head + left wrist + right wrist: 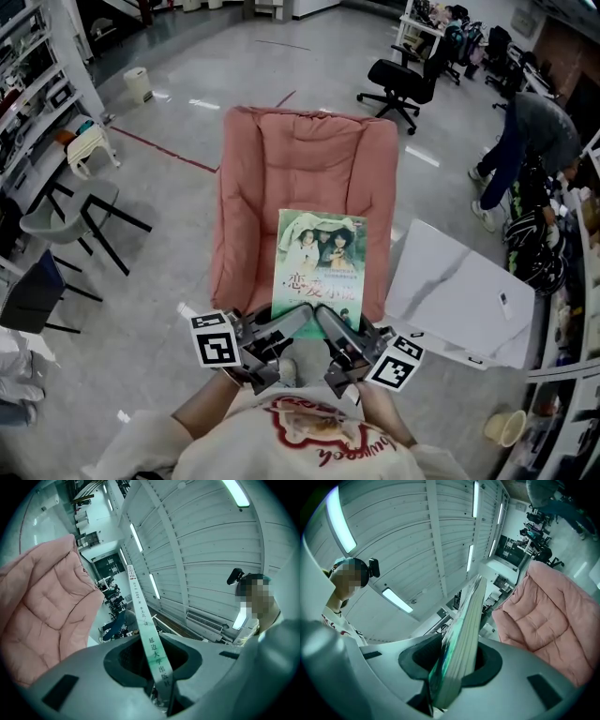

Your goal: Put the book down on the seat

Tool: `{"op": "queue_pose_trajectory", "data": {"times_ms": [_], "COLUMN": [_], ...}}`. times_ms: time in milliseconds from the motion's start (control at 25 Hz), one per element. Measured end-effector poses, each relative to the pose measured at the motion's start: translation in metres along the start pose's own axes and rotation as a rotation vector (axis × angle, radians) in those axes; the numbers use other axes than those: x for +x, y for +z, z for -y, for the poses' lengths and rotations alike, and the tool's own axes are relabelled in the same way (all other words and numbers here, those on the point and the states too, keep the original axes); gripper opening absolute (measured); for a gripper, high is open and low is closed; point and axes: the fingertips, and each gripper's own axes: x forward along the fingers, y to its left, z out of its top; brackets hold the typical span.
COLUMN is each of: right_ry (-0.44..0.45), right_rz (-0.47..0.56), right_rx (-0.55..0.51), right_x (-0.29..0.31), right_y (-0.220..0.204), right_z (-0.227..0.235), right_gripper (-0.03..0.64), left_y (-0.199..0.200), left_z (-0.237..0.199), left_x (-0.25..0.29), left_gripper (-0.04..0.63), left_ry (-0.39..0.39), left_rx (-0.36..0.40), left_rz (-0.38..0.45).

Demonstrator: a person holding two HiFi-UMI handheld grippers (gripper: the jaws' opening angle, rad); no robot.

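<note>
A thin book (pixel 321 261) with a green cover and a picture of people hangs over the pink cushioned seat (pixel 309 159), cover facing up toward me. My left gripper (pixel 289 326) is shut on its lower left edge and my right gripper (pixel 330 328) is shut on its lower right edge. In the left gripper view the white spine (pixel 146 634) runs up out of the jaws, with the seat (pixel 42 616) to the left. In the right gripper view the page edges (pixel 461 660) stand between the jaws and the seat (pixel 548 620) lies to the right.
A white board (pixel 459 291) lies on the floor right of the seat. Grey chairs (pixel 66 225) and shelves stand at the left. A black office chair (pixel 403 84) is at the back. A person (pixel 525 141) bends over at the far right.
</note>
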Motion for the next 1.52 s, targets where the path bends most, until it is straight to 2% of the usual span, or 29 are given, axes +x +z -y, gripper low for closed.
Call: {"op": "queue_pose_trajectory", "data": {"times_ms": [600, 800, 1040, 1240, 1520], "right_ry": [-0.003, -0.017, -0.057, -0.067, -0.06], "right_rz": [-0.061, -0.094, -0.134, -0.16, -0.173], "right_rx": [0.036, 0.079, 0.151, 0.183, 0.177], "right_x": [0.006, 0.008, 0.002, -0.002, 0.0], "right_y": [0.003, -0.009, -0.036, -0.038, -0.035], "right_z": [0.027, 0.054, 0.091, 0.088, 0.081], "right_gripper": [0.12, 0.12, 0.12, 0.12, 0.12], "left_y": [0.002, -0.005, -0.026, -0.032, -0.029], "left_z": [-0.025, -0.054, -0.093, -0.09, -0.082], "left_x": [0.009, 0.008, 0.002, 0.001, 0.001], "left_gripper": [0.081, 0.081, 0.081, 0.081, 0.083], "left_ry": [0.038, 0.073, 0.112, 0.146, 0.146], "left_rx": [-0.027, -0.037, -0.104, -0.119, -0.101], "left_rz": [0.043, 0.041, 0.041, 0.045, 0.057]}}
